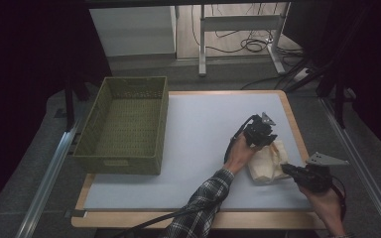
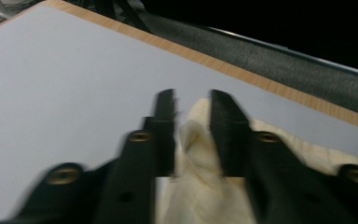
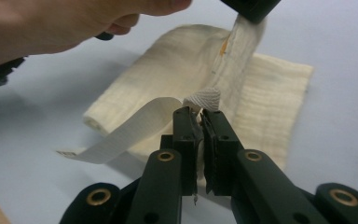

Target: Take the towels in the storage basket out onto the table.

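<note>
Both the left claw [image 1: 264,138] and the right claw [image 3: 199,122] pinch the cream folded cotton cloth [image 3: 265,93], so they should lift together, evenly.

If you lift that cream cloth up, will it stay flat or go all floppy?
Probably floppy: the cream cloth already folds and sags where the left gripper lifts a pinch of it. It looks thin and light. Its strap, pinched by the right gripper, curls loosely, so it would likely dangle.
</note>
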### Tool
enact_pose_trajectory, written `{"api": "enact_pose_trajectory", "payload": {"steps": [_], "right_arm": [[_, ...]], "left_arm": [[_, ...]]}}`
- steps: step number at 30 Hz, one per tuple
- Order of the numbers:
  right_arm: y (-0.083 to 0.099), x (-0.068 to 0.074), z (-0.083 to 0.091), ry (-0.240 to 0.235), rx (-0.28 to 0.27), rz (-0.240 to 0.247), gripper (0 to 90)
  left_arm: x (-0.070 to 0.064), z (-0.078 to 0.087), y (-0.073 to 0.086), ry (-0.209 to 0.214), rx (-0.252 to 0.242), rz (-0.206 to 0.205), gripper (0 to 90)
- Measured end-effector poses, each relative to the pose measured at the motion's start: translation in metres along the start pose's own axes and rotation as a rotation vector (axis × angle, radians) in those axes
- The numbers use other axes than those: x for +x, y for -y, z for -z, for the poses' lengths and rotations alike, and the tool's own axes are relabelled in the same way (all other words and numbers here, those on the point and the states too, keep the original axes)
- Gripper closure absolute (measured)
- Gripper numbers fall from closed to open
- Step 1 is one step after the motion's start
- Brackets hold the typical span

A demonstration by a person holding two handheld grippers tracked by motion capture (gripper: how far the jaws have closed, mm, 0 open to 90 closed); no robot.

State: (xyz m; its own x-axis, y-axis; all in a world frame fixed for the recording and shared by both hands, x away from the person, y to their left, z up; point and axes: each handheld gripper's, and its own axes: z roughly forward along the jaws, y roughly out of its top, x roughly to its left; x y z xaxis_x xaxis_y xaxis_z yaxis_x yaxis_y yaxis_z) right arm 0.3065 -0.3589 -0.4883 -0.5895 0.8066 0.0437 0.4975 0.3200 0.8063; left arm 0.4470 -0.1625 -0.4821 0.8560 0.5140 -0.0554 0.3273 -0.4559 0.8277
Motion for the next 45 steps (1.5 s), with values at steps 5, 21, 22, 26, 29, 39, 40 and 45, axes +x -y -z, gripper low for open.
{"api": "enact_pose_trajectory", "payload": {"steps": [5, 21, 22, 26, 29, 39, 40, 45], "right_arm": [[0.008, -0.009, 0.002, 0.066, 0.023, -0.021, 69.8], [-0.015, -0.032, -0.002, 0.120, 0.020, -0.061, 54.3], [-0.016, -0.033, -0.011, 0.113, 0.030, -0.070, 52.4], [-0.016, -0.036, -0.035, 0.108, 0.068, -0.093, 45.9], [-0.013, -0.038, -0.046, 0.121, 0.097, -0.098, 45.3], [-0.002, -0.041, -0.049, 0.041, 0.125, -0.145, 80.6], [-0.002, -0.041, -0.049, 0.038, 0.126, -0.146, 81.7], [-0.004, -0.037, -0.048, 0.049, 0.123, -0.123, 83.4]], "left_arm": [[0.008, 0.019, 0.009, -0.018, -0.022, 0.034, 47.1], [0.013, 0.066, 0.059, -0.082, 0.024, 0.072, 29.5], [0.013, 0.067, 0.061, -0.079, 0.025, 0.075, 29.4], [0.010, 0.069, 0.070, -0.053, 0.028, 0.103, 29.3], [0.005, 0.067, 0.075, -0.012, 0.033, 0.129, 29.4], [-0.013, 0.037, 0.085, 0.027, 0.122, 0.120, 43.8], [-0.014, 0.036, 0.084, 0.017, 0.127, 0.107, 50.9], [-0.013, 0.038, 0.082, 0.066, 0.125, 0.120, 81.8]]}}
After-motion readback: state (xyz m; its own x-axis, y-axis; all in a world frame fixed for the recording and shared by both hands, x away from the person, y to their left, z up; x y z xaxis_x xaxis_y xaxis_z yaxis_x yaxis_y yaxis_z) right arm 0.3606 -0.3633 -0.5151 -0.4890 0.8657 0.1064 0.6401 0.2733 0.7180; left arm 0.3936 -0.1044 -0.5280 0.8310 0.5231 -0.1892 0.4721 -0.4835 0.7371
